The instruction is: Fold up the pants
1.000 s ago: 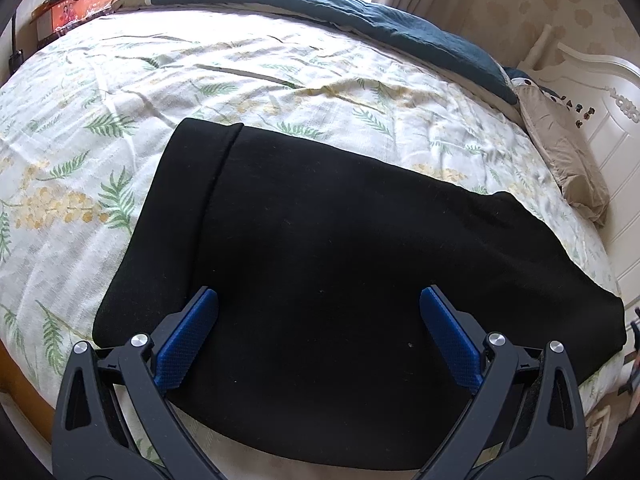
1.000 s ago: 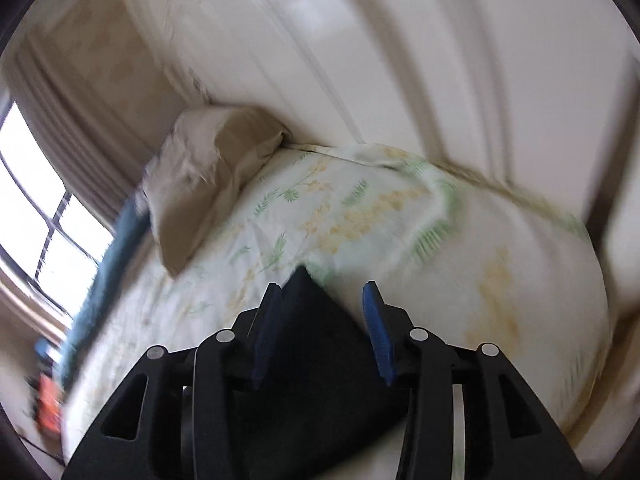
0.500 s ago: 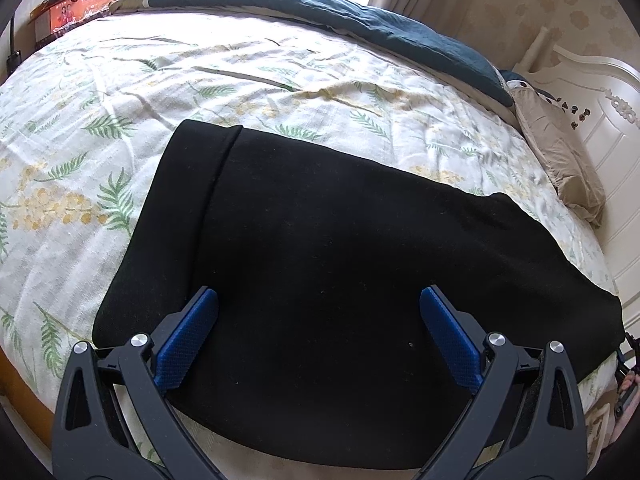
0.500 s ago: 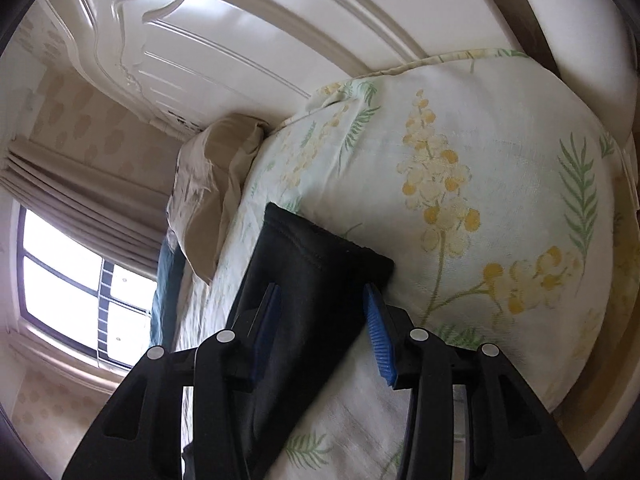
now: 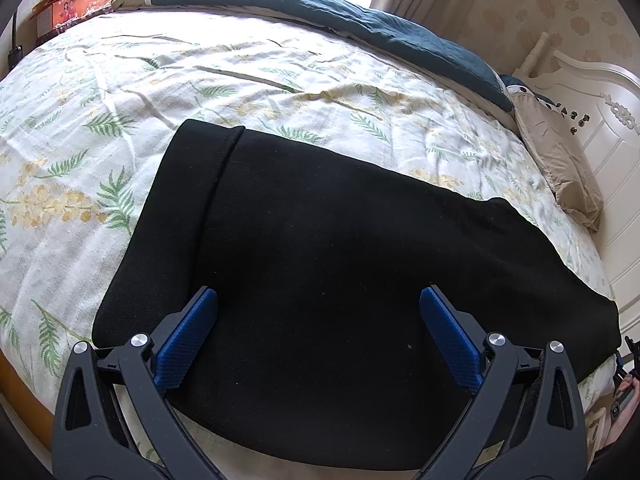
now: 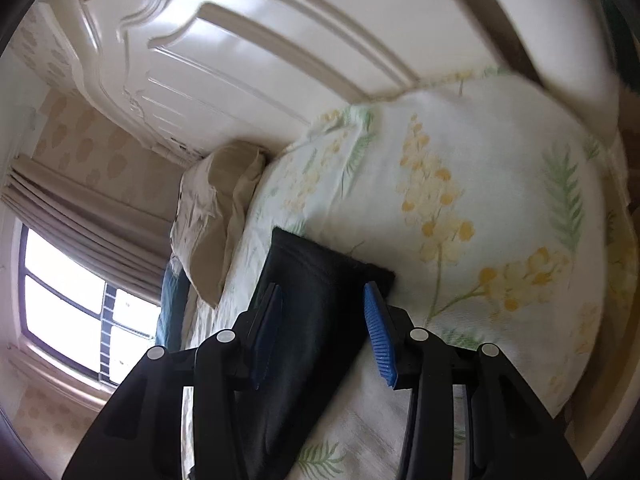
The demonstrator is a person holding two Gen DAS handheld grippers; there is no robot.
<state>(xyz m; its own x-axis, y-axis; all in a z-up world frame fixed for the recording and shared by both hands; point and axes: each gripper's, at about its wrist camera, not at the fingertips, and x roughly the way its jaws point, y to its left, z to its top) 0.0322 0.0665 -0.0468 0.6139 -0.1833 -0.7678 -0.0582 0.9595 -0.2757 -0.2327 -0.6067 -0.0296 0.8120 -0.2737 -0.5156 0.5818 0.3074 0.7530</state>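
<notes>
Two blue pads of the left gripper (image 5: 318, 334) stand spread wide, low over the black pants (image 5: 340, 272) lying flat on the floral bedspread (image 5: 120, 92). The right gripper (image 6: 324, 320) hovers part open, straddling the pants' end (image 6: 320, 276) near a beige pillow (image 6: 216, 216).

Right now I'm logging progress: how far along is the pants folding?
Done: the black fabric pants lie flat on the floral bedsheet, apparently folded lengthwise. In hand: nothing; the left gripper and right gripper are open. Left: the crosswise folds.
</notes>
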